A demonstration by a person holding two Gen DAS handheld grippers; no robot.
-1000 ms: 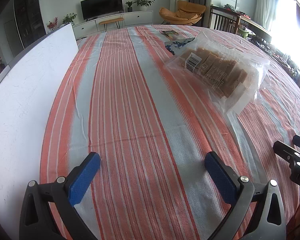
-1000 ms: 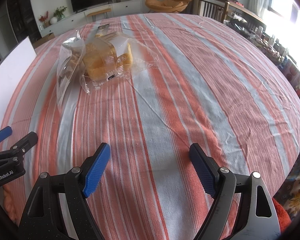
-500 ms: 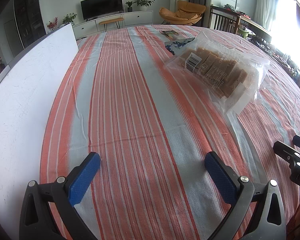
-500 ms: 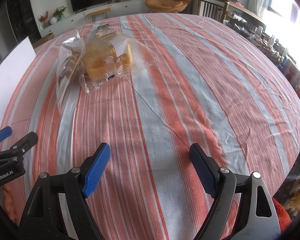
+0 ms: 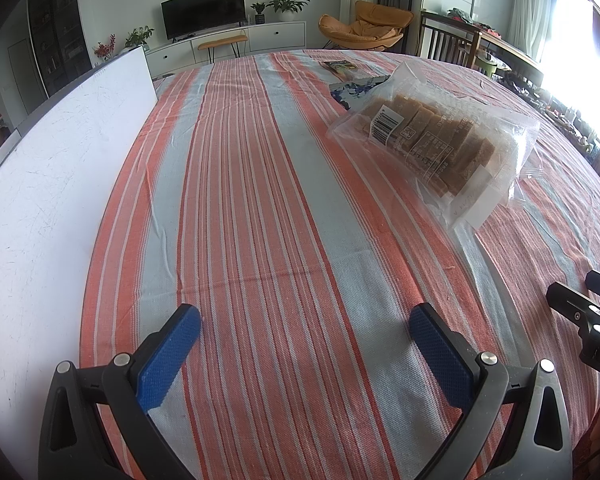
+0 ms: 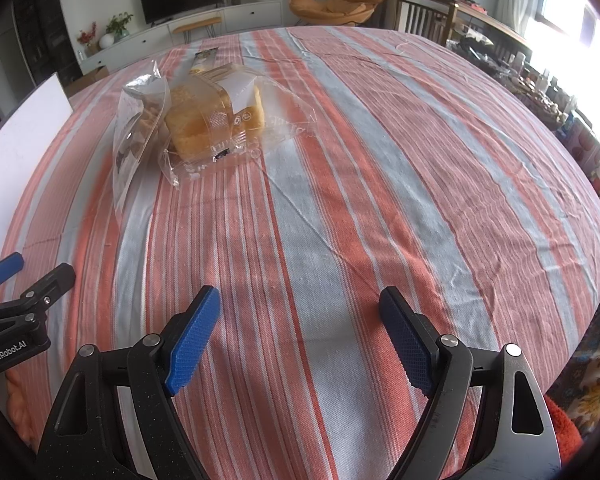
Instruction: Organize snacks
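Note:
A clear bag of brown biscuit bars [image 5: 432, 140] lies on the striped tablecloth at the right of the left wrist view. In the right wrist view it shows edge-on [image 6: 138, 128], with a clear pack of yellow cake [image 6: 216, 120] beside it. Two flat snack packets [image 5: 350, 76] lie behind the bag. My left gripper [image 5: 300, 332] is open and empty over the near cloth, far short of the bag. My right gripper [image 6: 300, 312] is open and empty near the table's front edge.
A white board [image 5: 48, 184] runs along the table's left side. The striped cloth [image 6: 420, 140] covers the whole table. Each gripper shows at the edge of the other's view, right gripper [image 5: 588, 312] and left gripper [image 6: 16, 304].

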